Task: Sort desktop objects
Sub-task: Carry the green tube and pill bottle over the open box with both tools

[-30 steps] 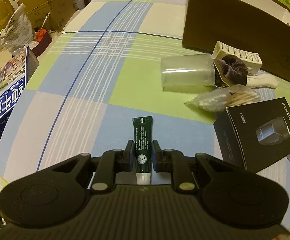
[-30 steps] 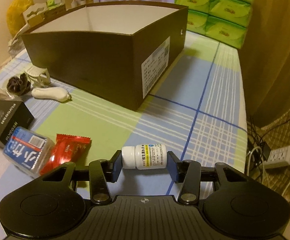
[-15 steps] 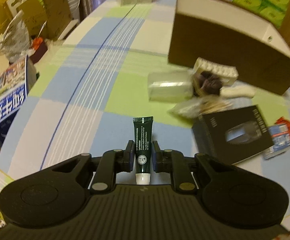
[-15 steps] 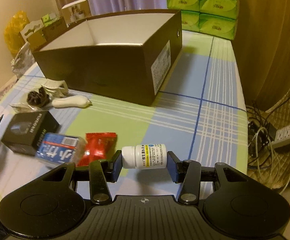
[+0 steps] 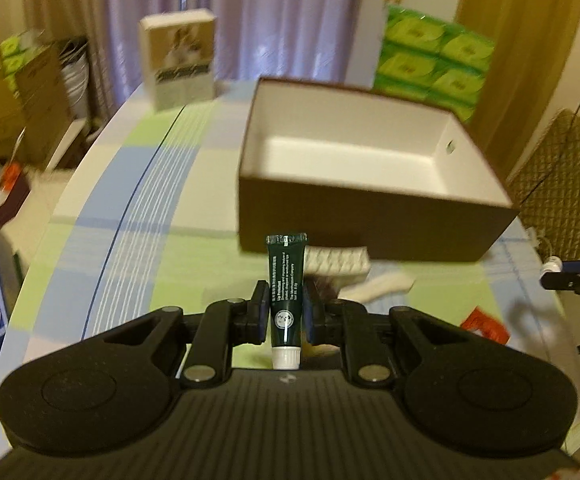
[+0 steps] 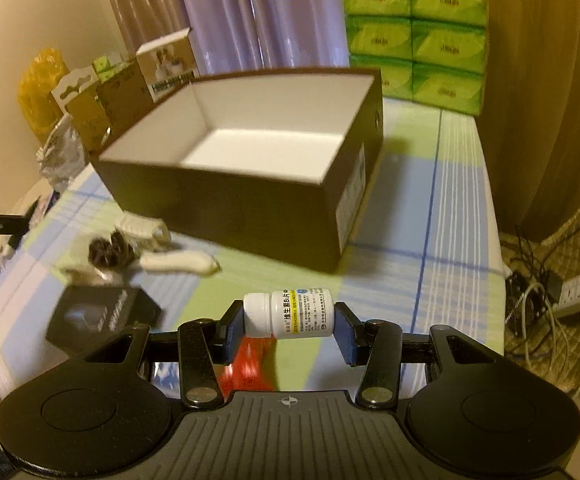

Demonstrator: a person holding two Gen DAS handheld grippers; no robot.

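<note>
Gripping soft light tube (image 5: 284,292) mid-body, your left gripper (image 5: 284,312) nearly closed; right gripper (image 6: 289,314) clamps rigid slick bottle (image 6: 289,313) end-to-end; box (image 6: 226,196) far.

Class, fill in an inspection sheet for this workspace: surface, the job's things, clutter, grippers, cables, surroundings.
Surface: checked tablecloth, blue, green and white.
Job's things: open brown box, white inside, nothing seen in it; dark green tube; white pill bottle.
Clutter: black carton, red packet, dark scrunchie, white comb-like piece.
Grippers: left gripper shut on the tube, cap toward the camera; right gripper shut on the bottle, held sideways.
Cables: power strip and tangled leads on the floor.
Surroundings: curtains, stacked green tissue packs, cardboard boxes.
</note>
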